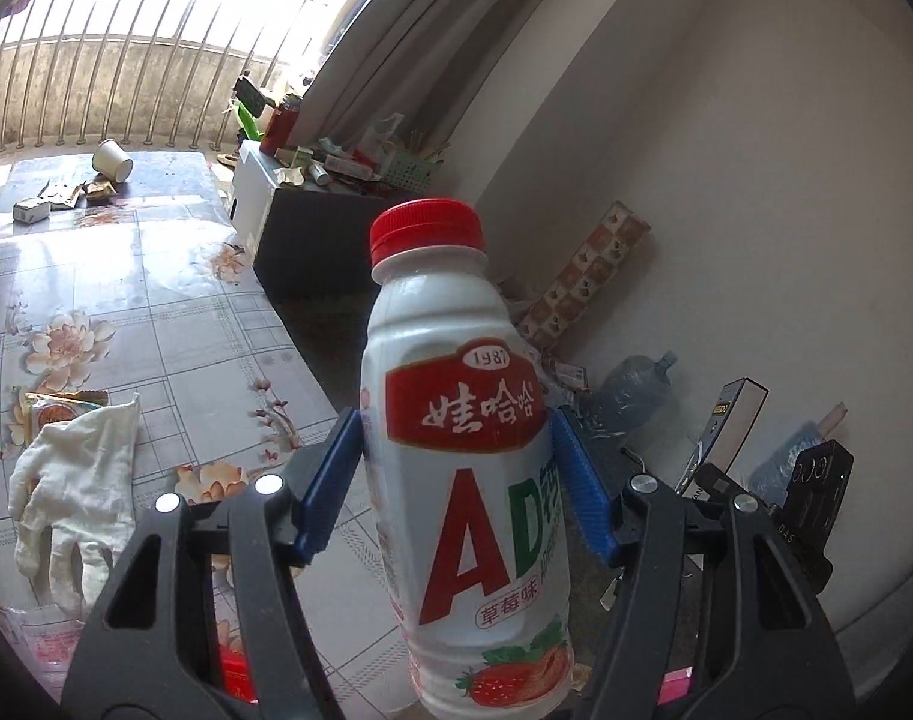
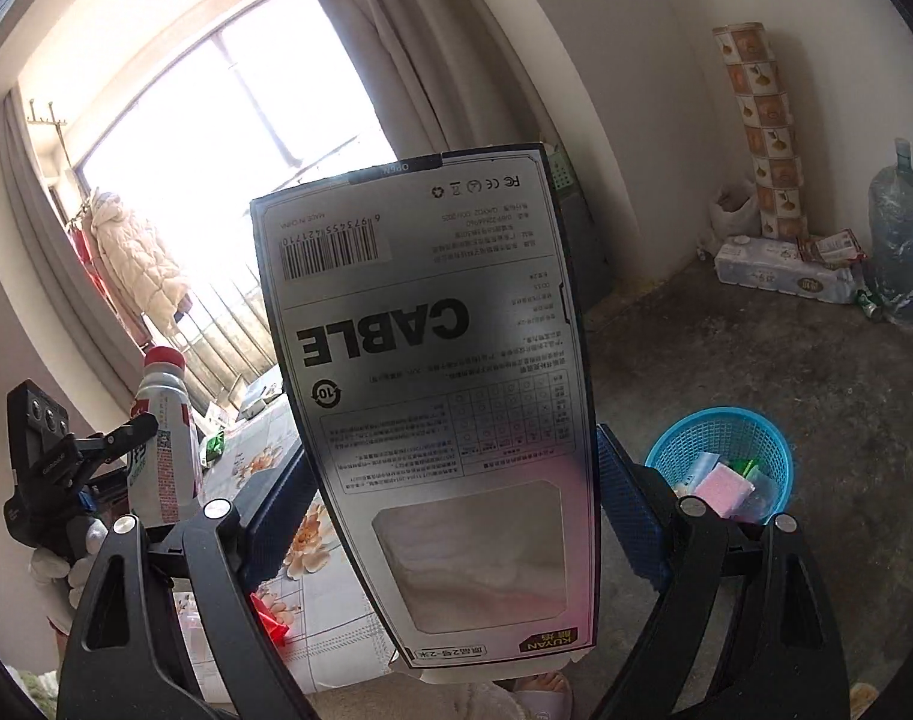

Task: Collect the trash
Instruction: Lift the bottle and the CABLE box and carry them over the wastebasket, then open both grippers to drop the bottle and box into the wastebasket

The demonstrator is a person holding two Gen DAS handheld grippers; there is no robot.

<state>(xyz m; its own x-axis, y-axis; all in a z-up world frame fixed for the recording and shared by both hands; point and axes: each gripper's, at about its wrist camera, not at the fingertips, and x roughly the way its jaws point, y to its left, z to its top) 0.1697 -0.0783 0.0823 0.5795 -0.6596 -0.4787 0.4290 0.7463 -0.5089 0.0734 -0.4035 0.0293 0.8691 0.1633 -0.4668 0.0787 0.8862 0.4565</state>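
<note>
Left wrist view is filled largely by a table [image 1: 174, 324] covered with a floral cloth, seen beyond the left gripper [image 1: 456, 480], whose blue pads [image 1: 327, 480] are pressed against both sides of a white drink bottle [image 1: 462, 450] with a red cap; the bottle is held upright and clear of the table, so this gripper is clamped on it at a middling width. On the cloth a white glove [image 1: 75, 480] is seen lying at the near left, a snack packet [image 1: 54, 411] just beside it, and a tipped paper cup [image 1: 113, 159] with small wrappers [image 1: 66, 195] at the far end. In the right wrist view the right gripper [image 2: 450, 504] is seen spread wide, its pads set against the two long edges of a flat cable box [image 2: 432, 360], which is gripped and held up with its print upside down and a clear window near its lower end. A blue basket [image 2: 720, 438] is seen on the bare floor to the right, below the box, with a pink piece and other scraps inside it. Against the far wall a large water jug [image 2: 900, 240] and a patterned roll [image 2: 762, 132] are seen. At the left edge of that view the left gripper [image 2: 138, 450] with its bottle [image 2: 162, 420] is seen, carried by a gloved hand [image 2: 60, 564].
</note>
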